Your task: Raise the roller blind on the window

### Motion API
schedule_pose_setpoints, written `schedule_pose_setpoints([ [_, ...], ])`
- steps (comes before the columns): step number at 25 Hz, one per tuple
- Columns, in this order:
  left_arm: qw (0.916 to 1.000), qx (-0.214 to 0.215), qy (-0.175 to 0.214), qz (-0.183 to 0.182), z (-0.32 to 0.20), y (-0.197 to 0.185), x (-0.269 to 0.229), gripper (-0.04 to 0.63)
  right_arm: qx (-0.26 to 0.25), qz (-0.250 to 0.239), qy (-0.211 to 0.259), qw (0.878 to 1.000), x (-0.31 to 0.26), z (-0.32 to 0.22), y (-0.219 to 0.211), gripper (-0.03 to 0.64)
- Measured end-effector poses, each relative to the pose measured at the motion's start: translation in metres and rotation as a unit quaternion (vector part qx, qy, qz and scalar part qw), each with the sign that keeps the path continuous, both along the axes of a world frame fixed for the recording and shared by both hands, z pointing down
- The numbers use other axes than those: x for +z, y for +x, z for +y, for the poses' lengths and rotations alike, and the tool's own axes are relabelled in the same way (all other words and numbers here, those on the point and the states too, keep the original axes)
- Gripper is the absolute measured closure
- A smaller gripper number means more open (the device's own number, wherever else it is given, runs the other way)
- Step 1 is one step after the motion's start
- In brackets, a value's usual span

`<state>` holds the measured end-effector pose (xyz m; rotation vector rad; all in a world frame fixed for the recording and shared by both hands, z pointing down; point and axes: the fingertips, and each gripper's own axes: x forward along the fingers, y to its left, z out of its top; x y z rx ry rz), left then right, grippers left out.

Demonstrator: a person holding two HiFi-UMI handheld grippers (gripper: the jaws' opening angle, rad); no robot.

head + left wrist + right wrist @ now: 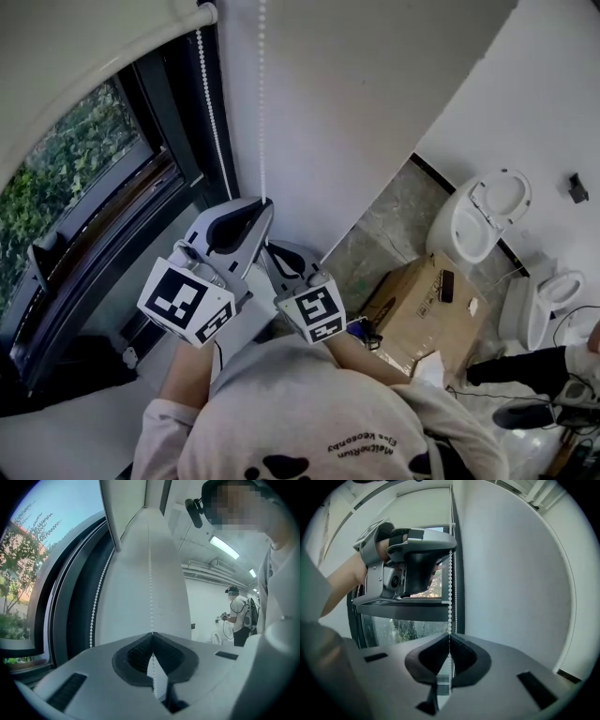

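A white bead chain (262, 103) hangs down the wall beside the window (75, 178); its second strand (210, 103) runs along the dark frame. The rolled blind (75, 56) sits at the window's top. My left gripper (266, 202) is shut on the wall-side strand, which enters its pads in the left gripper view (152, 633). Just below it, my right gripper (269, 247) is shut on the same strand (450, 597), pinched at the tips (449, 636). In the right gripper view the left gripper (449, 550) sits higher on the chain.
A white wall (356, 112) stands right of the chain. Behind me on the floor are a cardboard box (422, 305) and two toilets (483, 216) (544, 300). Another person (239, 616) stands far off in the room.
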<state>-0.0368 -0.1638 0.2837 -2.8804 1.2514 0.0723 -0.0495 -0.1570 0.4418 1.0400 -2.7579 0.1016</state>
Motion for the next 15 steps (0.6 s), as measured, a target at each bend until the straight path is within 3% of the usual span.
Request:
schedule_pose_setpoints([
  [8,0.9999,-0.004,-0.010,0.008,0.000,0.001,0.006,0.588,0.000,0.004,-0.004,1.000,0.006,-0.003,0.001,0.606],
  [15,0.9988,-0.012,-0.046,0.011,0.001,-0.001,0.045,0.588,-0.006,0.035,-0.039,0.999,0.045,0.001,0.000,0.606],
])
